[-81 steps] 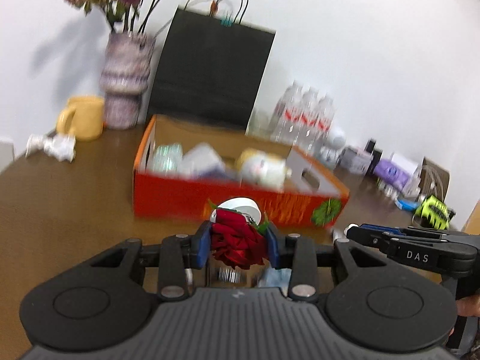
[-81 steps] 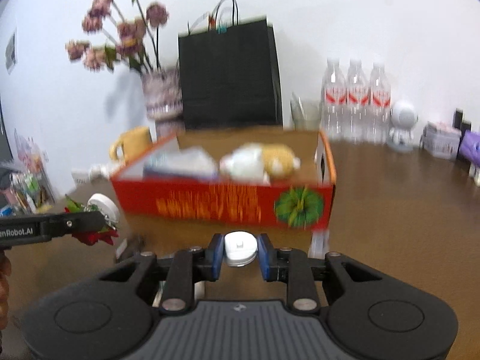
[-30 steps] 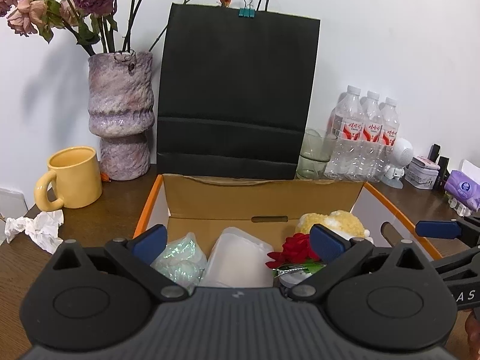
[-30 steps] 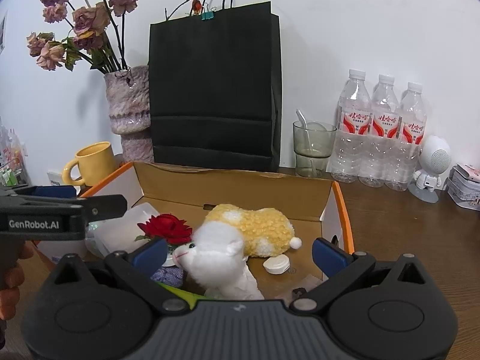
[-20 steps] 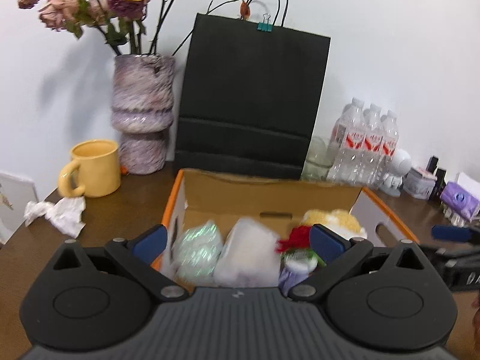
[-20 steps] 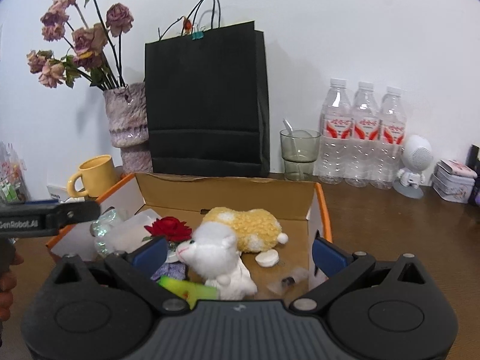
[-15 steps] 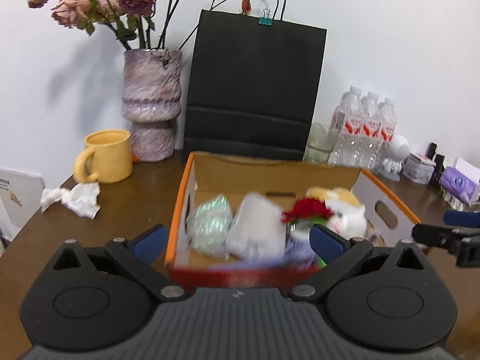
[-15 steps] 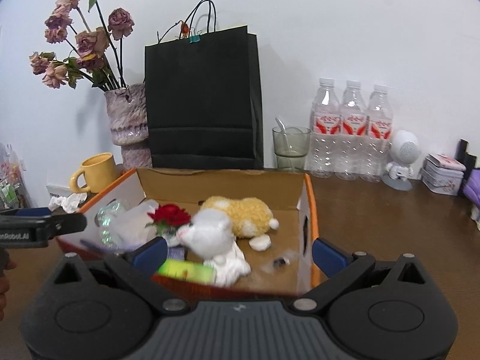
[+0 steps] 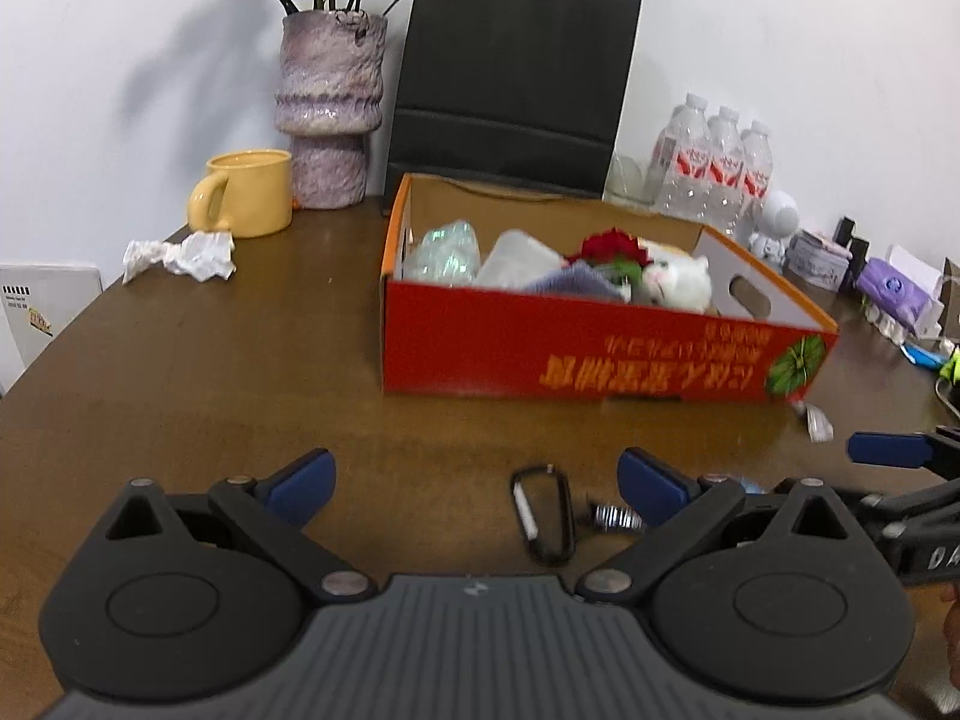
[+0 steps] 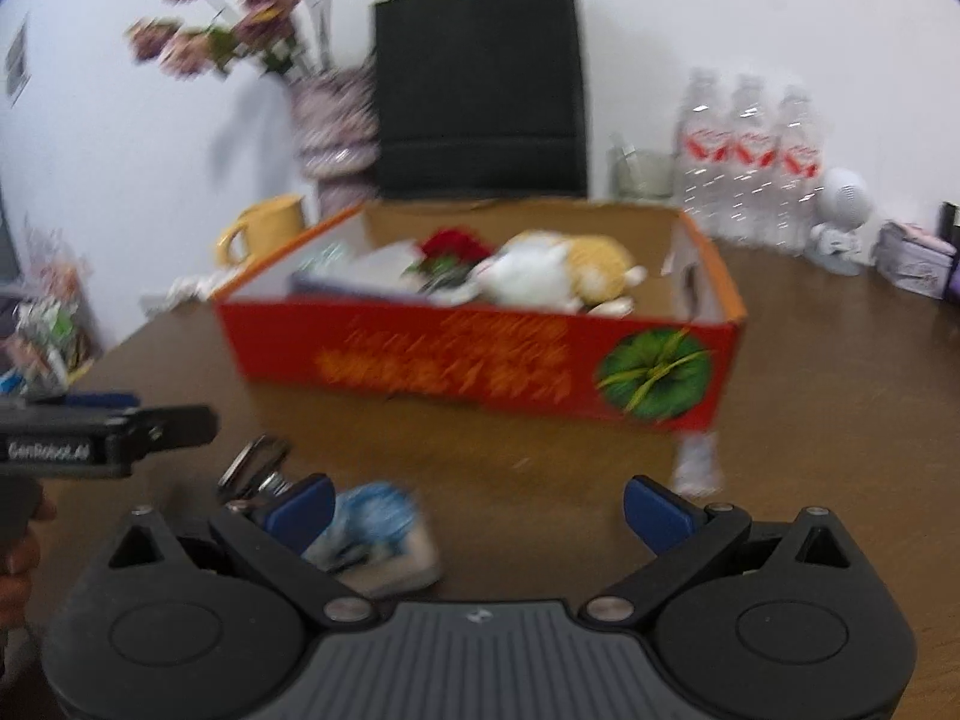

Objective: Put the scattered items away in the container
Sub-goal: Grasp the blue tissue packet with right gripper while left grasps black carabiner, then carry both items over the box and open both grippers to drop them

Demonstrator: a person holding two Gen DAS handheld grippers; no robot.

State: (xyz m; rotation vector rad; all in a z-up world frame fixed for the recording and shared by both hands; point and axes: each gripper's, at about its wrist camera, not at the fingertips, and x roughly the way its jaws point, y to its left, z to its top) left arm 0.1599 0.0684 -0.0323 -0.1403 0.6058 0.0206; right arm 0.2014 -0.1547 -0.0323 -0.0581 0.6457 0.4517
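Observation:
The red cardboard box (image 9: 540, 354) (image 10: 420, 360) stands mid-table and holds a red rose (image 9: 612, 243), a white plush toy (image 9: 678, 282), clear plastic items and a grey cloth. My left gripper (image 9: 477, 480) is open and empty, low over the table in front of the box. A black carabiner (image 9: 543, 516) and a small metal spring (image 9: 612, 517) lie between its fingers. My right gripper (image 10: 477, 504) is open and empty. A blue and white packet (image 10: 375, 534) lies by its left finger. A small clear wrapper (image 10: 696, 462) lies at the box's front right corner.
A yellow mug (image 9: 249, 192), a purple vase (image 9: 330, 108) with dried flowers, a black paper bag (image 9: 510, 78) and water bottles (image 9: 714, 162) stand behind the box. Crumpled tissue (image 9: 180, 255) lies at left. Small boxes and clutter (image 9: 888, 294) sit at the far right.
Both grippers released their items into the box, then pulled back and down. They are now low over the table in front of the box, above the loose items.

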